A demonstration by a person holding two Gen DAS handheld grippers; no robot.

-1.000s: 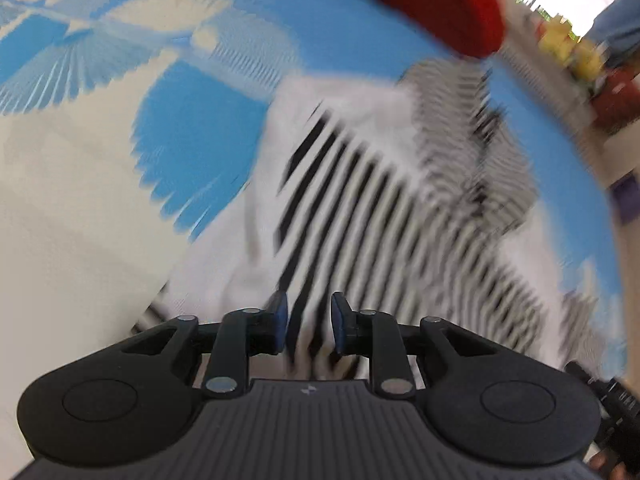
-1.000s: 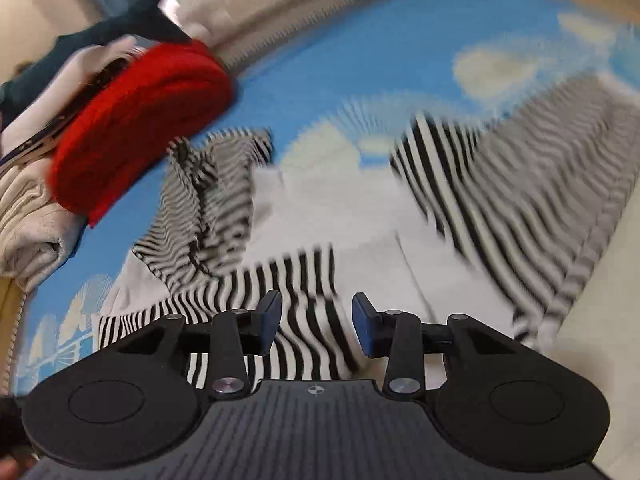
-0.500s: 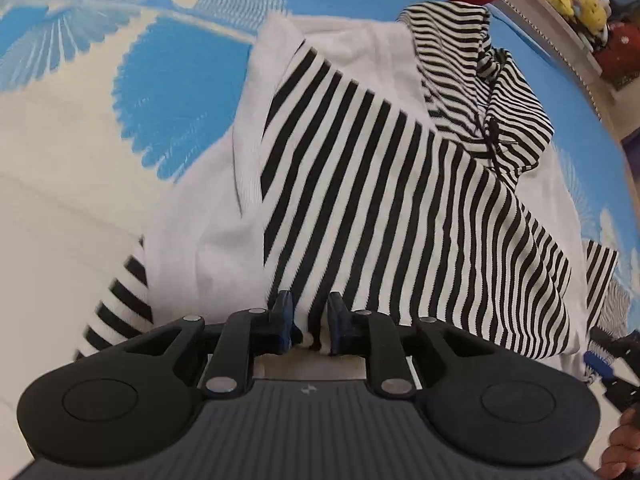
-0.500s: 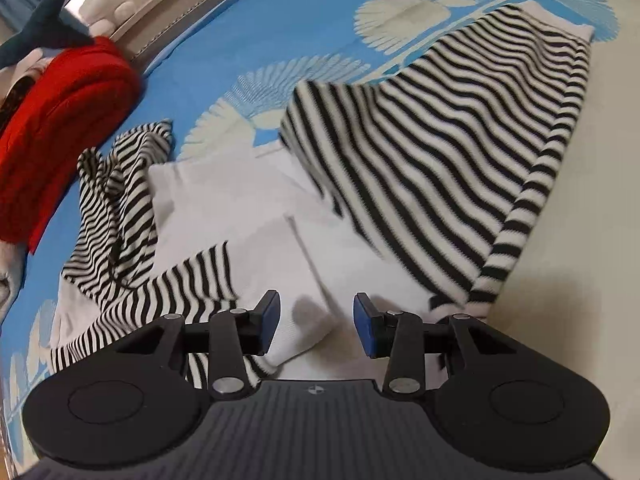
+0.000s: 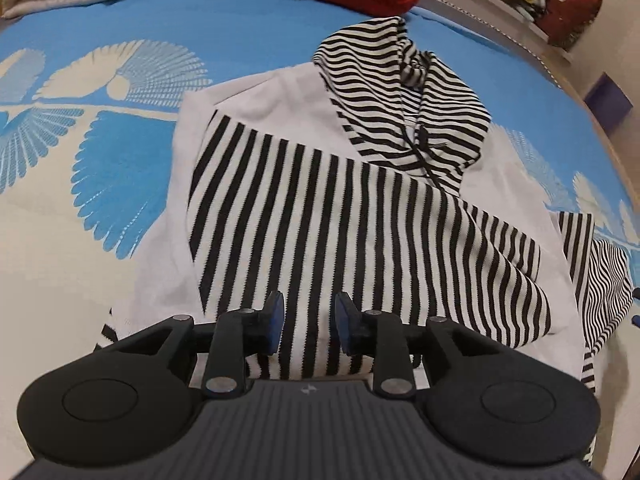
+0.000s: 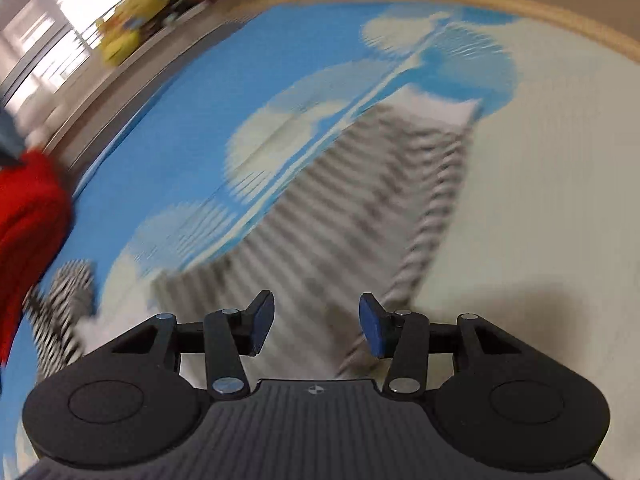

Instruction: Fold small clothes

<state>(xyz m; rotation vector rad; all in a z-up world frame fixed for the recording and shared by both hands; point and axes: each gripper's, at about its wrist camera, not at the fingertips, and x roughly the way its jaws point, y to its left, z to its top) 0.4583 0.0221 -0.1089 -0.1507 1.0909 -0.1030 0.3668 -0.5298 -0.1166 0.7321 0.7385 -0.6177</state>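
Blue mat (image 5: 256, 28), striped hoodie (image 5: 360, 208), right view blurred

No readable text, label, number or brand shows anywhere.

The left wrist view is sharp and evenly lit by soft daylight, with crisp stripes on the striped hoodie (image 5: 360, 216) and strong fisheye bending that curves the blue patterned mat (image 5: 248, 20) toward the frame edges. The right wrist view is heavily motion-blurred, smearing the striped sleeve (image 6: 360, 208) to grey streaks, while the right claw (image 6: 316, 328) itself stays sharp. A window (image 6: 68, 12) at upper left is blown out to white, and a soft shadow (image 6: 516, 304) falls right of the claw.
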